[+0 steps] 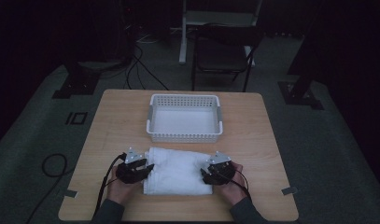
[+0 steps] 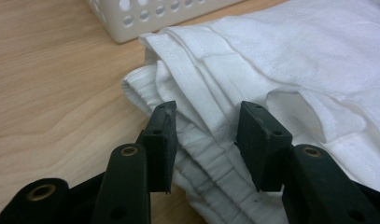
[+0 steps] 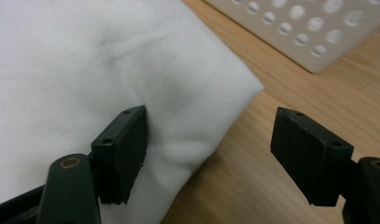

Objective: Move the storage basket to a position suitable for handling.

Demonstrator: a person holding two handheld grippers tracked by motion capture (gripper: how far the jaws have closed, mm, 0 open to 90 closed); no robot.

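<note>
Left tongs at the left edge of the folded white cloth, clamped on its layered hems, the stacked folds pinched between the two black pads. Folded cloth flat on the wooden worktop, near the front edge, just in front of the white perforated basket and a little apart from it. Right tongs at the cloth's right edge, jaws apart: one pad lying on top of the cloth near its corner, the other hanging over bare wood beside it, not pressing on anything.
</note>
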